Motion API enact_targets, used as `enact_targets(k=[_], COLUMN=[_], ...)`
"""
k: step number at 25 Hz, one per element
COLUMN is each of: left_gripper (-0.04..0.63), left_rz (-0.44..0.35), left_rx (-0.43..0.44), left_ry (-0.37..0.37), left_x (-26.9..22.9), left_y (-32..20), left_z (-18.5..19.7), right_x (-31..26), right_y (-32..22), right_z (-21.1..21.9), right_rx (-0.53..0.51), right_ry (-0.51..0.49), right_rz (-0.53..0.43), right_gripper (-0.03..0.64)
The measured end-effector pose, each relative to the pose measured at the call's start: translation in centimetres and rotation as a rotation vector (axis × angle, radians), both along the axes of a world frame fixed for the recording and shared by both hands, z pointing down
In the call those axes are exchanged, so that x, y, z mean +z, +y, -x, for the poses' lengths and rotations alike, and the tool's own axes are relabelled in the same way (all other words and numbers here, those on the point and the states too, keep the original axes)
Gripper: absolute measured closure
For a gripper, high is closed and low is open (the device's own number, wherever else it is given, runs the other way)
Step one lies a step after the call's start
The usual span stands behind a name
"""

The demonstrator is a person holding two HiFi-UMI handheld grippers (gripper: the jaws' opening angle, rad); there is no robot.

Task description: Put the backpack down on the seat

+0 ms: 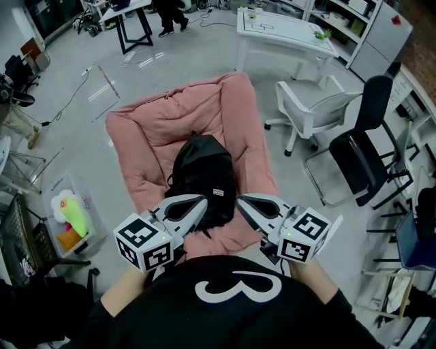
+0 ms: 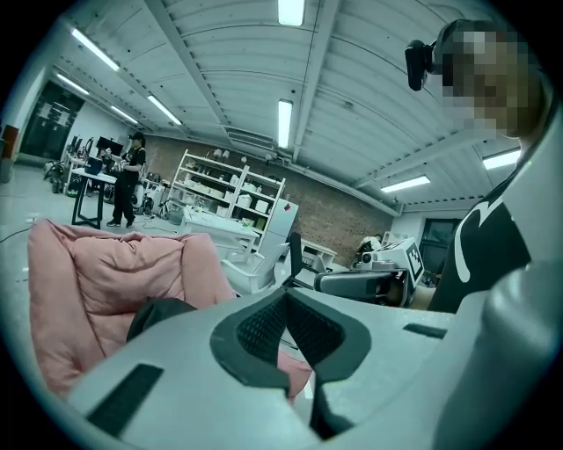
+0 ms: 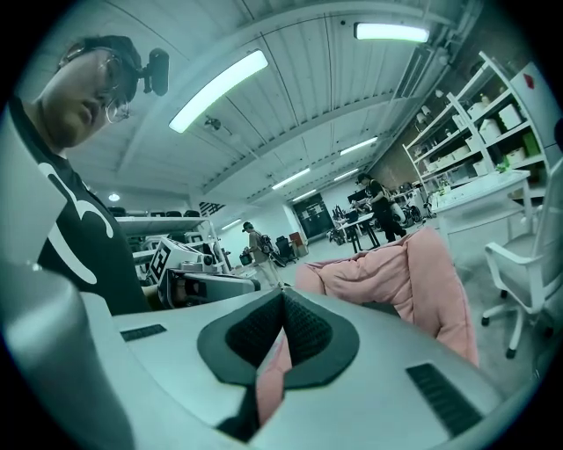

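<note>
The black backpack point(image 1: 201, 176) lies on the pink cushioned seat point(image 1: 146, 129), near the seat's front edge. Both of my grippers hover close to my body, just in front of the backpack's near end. The left gripper point(image 1: 202, 200) is shut and holds nothing, and the right gripper point(image 1: 240, 200) is the same. In the left gripper view the closed jaws point(image 2: 284, 295) point over the pink seat point(image 2: 84, 281), with a dark part of the backpack point(image 2: 157, 313) showing beyond them. In the right gripper view the shut jaws point(image 3: 283, 295) face the pink seat point(image 3: 400, 272).
A white chair point(image 1: 315, 108) and a black office chair point(image 1: 360, 146) stand to the right of the seat. A white table point(image 1: 283, 31) stands behind. A bin with toys point(image 1: 68, 221) sits on the floor at the left. A person point(image 1: 170, 13) stands far back.
</note>
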State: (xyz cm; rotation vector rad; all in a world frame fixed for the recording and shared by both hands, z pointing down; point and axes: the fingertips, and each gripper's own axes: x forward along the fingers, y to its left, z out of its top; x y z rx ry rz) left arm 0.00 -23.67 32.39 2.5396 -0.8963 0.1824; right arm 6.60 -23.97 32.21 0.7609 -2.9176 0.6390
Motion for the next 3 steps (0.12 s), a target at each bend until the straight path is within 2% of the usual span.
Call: enact_targets(k=[3], left_gripper=[0.589], left_rz=[0.014], left_rx=[0.005], left_ry=[-0.005], left_x=[0.46], left_y=[-0.41], left_z=[-0.01], right_x=[0.21], right_y=[-0.54], right_z=[0.03], right_rx=[0.004], right_ry=[-0.005], right_rz=[0.008], right_gripper=[0.614])
